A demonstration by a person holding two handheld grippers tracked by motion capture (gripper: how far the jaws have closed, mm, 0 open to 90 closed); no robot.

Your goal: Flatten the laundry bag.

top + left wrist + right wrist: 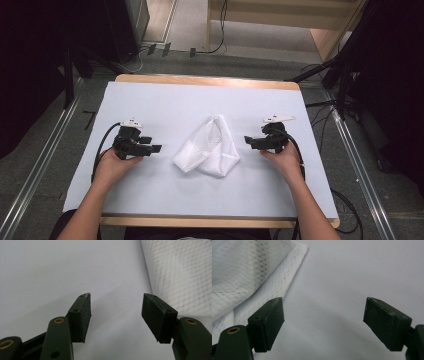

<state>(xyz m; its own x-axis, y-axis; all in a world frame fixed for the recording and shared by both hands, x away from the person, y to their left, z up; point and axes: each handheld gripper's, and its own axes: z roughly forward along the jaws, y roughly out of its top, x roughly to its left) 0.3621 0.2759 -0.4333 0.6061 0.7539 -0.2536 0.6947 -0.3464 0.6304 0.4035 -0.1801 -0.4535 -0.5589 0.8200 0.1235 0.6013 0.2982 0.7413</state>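
Both grippers stand with jaws spread wide and empty: the left gripper (156,148) just left of the crumpled white mesh cloth (210,147), the right gripper (248,141) just right of it. To grip well, each should slide low under a loose edge before closing. The cloth lies between them, its narrow end pointing away, long axis running near-to-far.

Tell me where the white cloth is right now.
In the high view the white cloth lies crumpled at the middle of the table, between the left gripper and the right gripper, touching neither; both stand open.
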